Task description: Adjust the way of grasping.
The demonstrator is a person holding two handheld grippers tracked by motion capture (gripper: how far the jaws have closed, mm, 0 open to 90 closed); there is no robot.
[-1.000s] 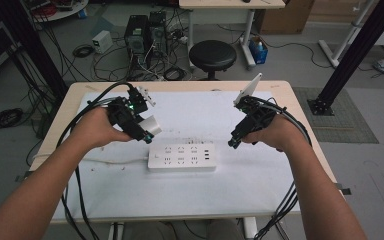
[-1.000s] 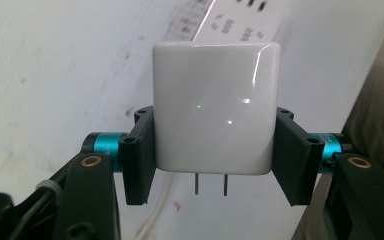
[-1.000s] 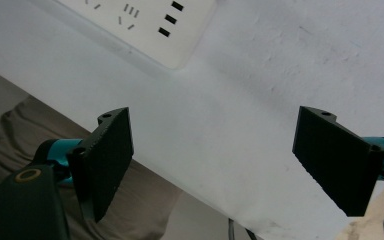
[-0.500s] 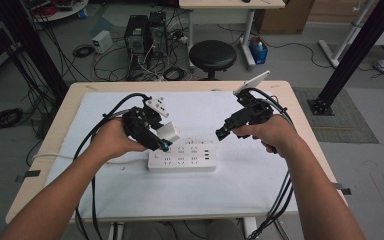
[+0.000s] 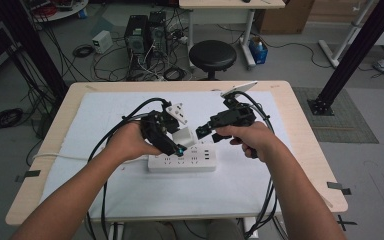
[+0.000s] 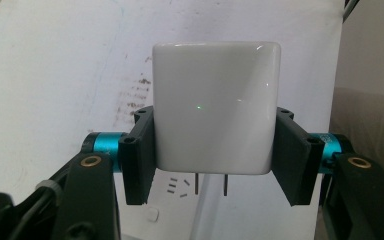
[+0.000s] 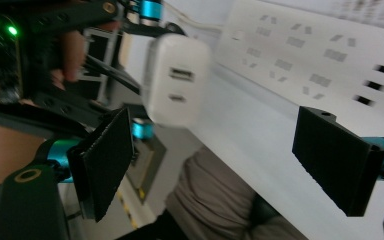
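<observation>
— What has the left hand-held gripper (image 5: 180, 145) got?
— A white charger (image 6: 214, 105), a glossy block clamped between its two black jaws. In the left gripper view two metal prongs (image 6: 210, 184) stick out from the charger's underside, pointing down toward the white mat (image 5: 110, 190) on the surface (image 5: 300, 130).
— And where is it over the surface?
— In the high view it hangs just above the white power strip (image 5: 185, 162), near the strip's upper edge. I cannot tell whether the prongs touch it.
— The right hand-held gripper (image 5: 203, 132)?
— Its jaws stand wide apart with nothing between them. It sits just beside the charger, to its right. In the right gripper view the charger's face with two ports (image 7: 177, 85) looks toward it, with the power strip's sockets behind.
</observation>
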